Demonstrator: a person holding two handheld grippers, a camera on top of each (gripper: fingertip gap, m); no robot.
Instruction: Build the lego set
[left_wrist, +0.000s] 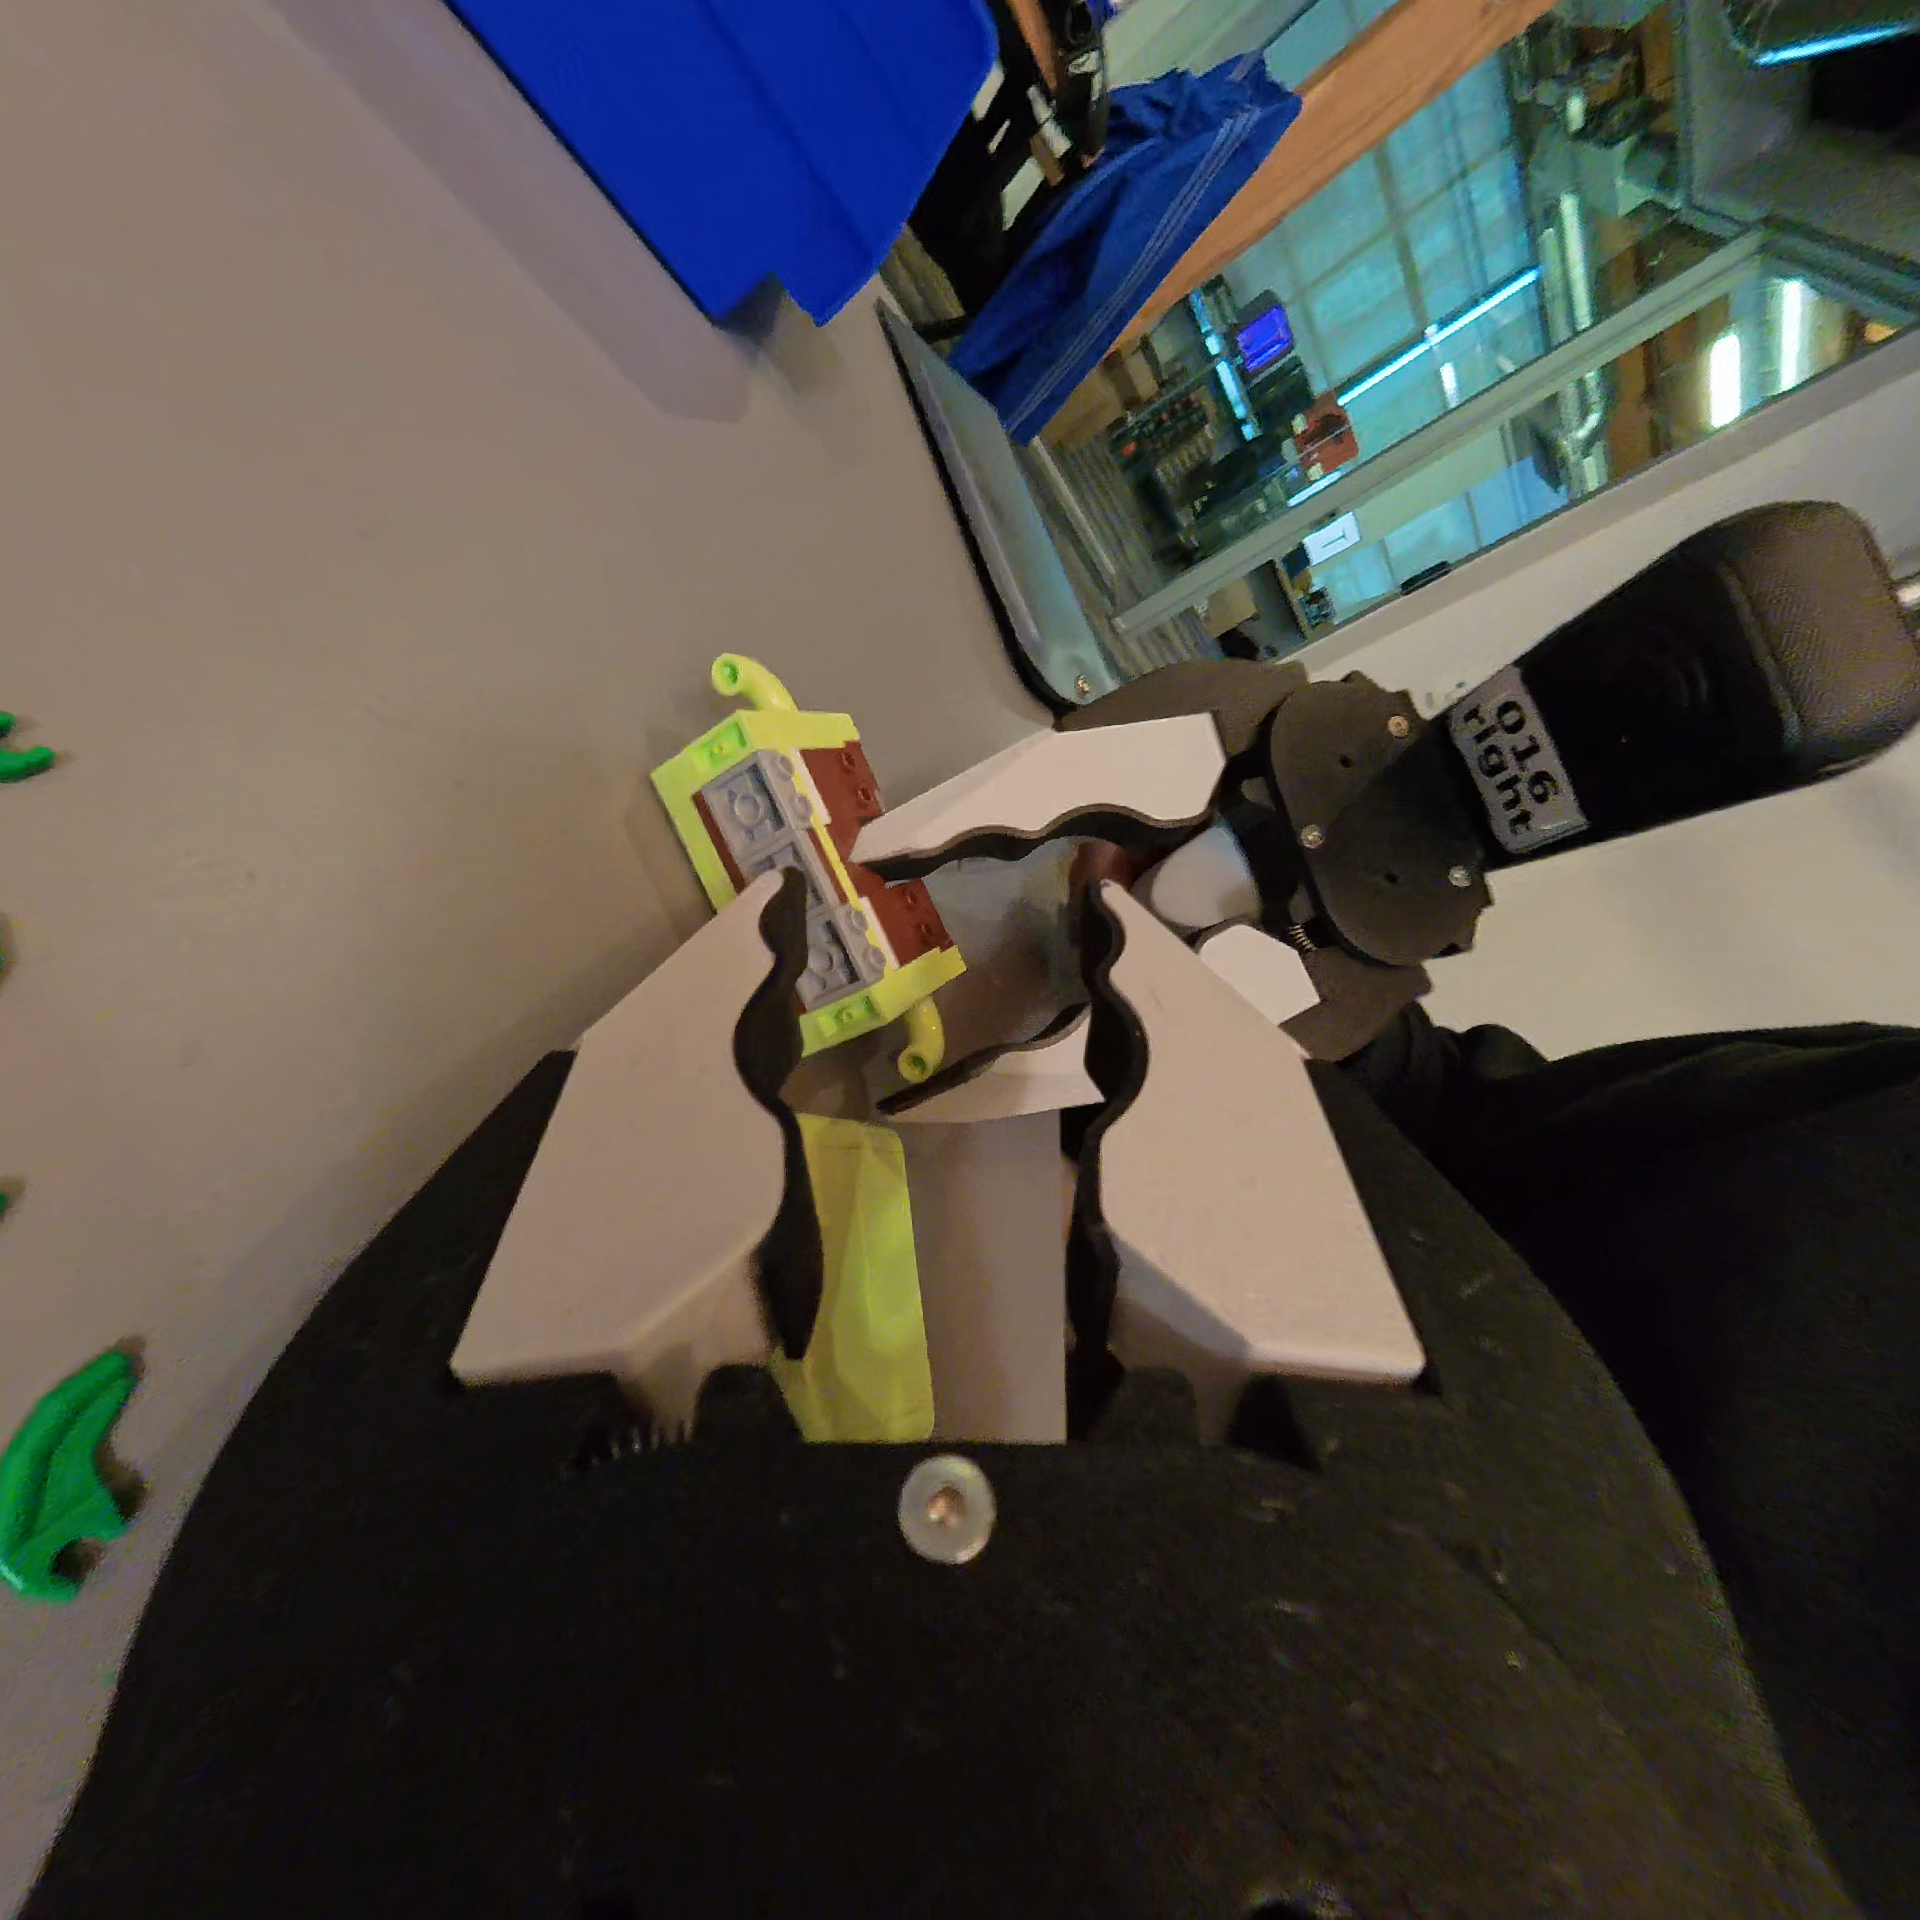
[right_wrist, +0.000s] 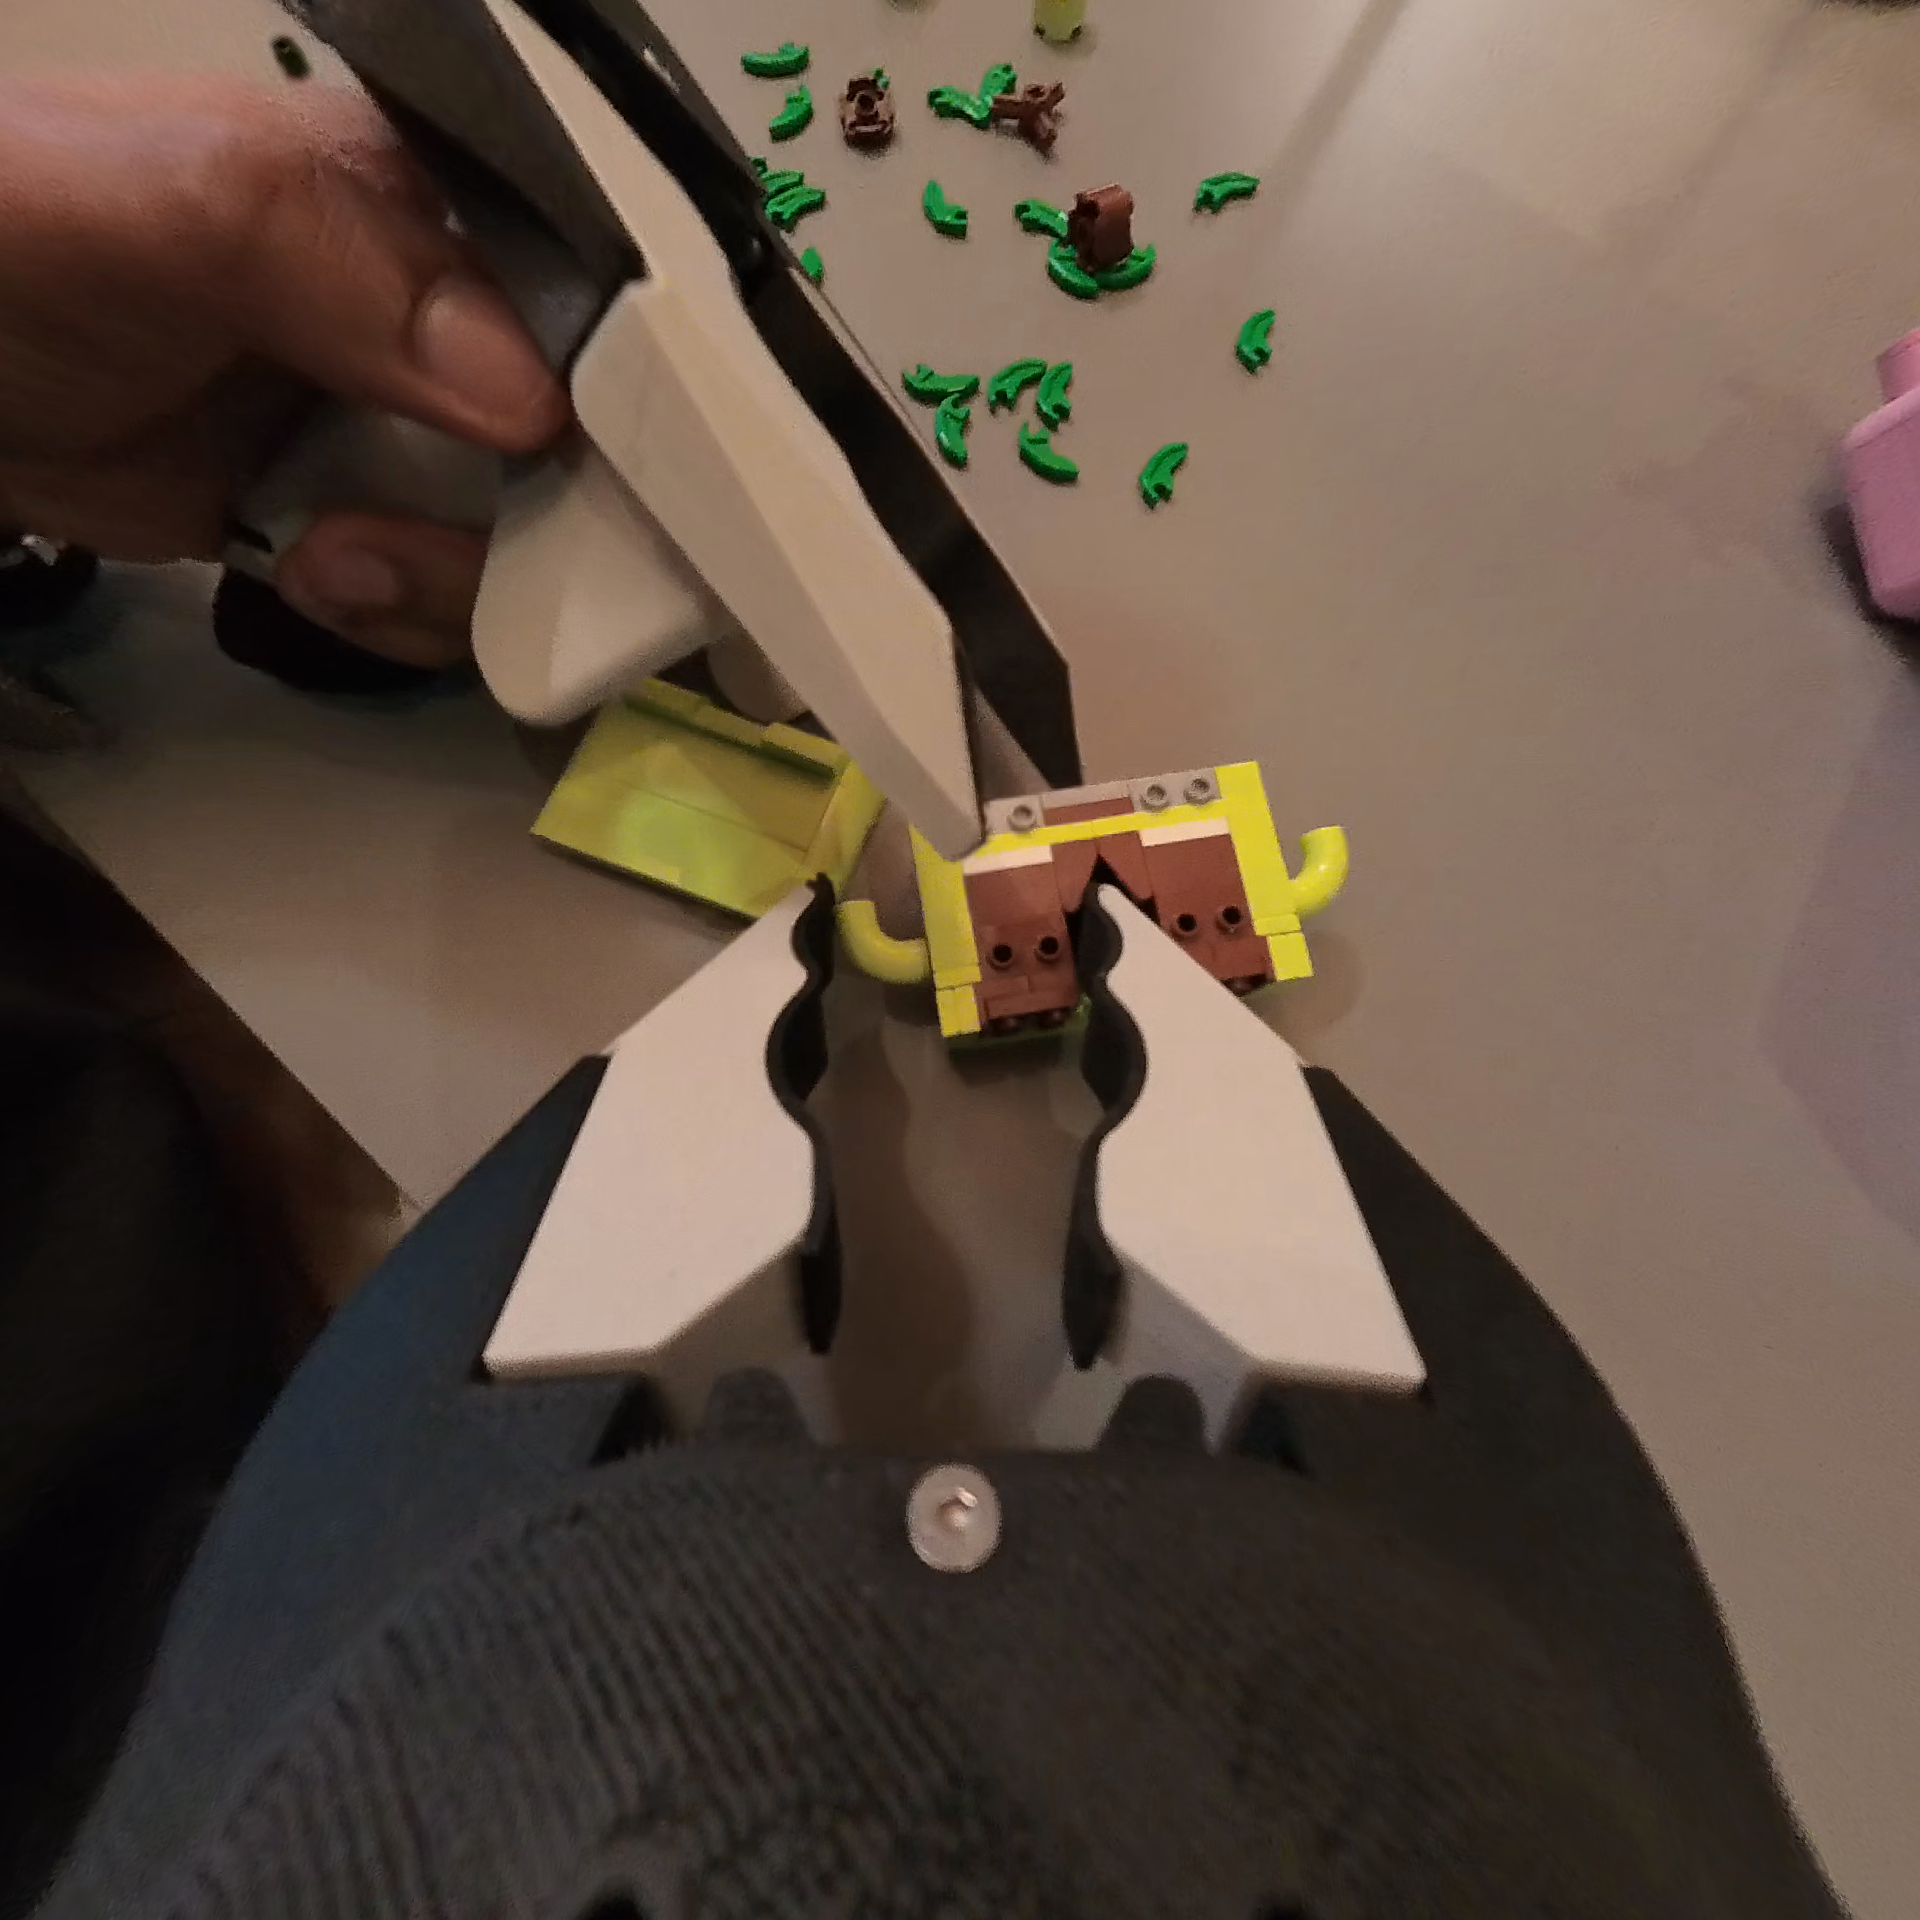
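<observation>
Through the left wrist view, I am looking at the lime, brown and grey lego assembly (left_wrist: 805, 883) tipped on its side on the grey table (left_wrist: 364, 520), at about 11 o'clock from my left gripper (left_wrist: 940, 894). The left fingers are standing apart, one tip touching the assembly's grey underside. The right gripper (left_wrist: 883, 966) is reaching in from 3 o'clock, spread and holding nothing. I judge the assembly light, rigid and prone to popping apart; the flat lime sides look safer to grip than the thin curved handles.

In the right wrist view, the assembly (right_wrist: 1117, 904) is sitting at 12 o'clock, my right gripper (right_wrist: 961, 909) released, one fingertip in its brown notch. A lime plate (right_wrist: 696, 795) is lying at 10 o'clock near the table edge; green leaf pieces (right_wrist: 1039, 416) are scattered beyond. Open room lies toward 2 o'clock.
</observation>
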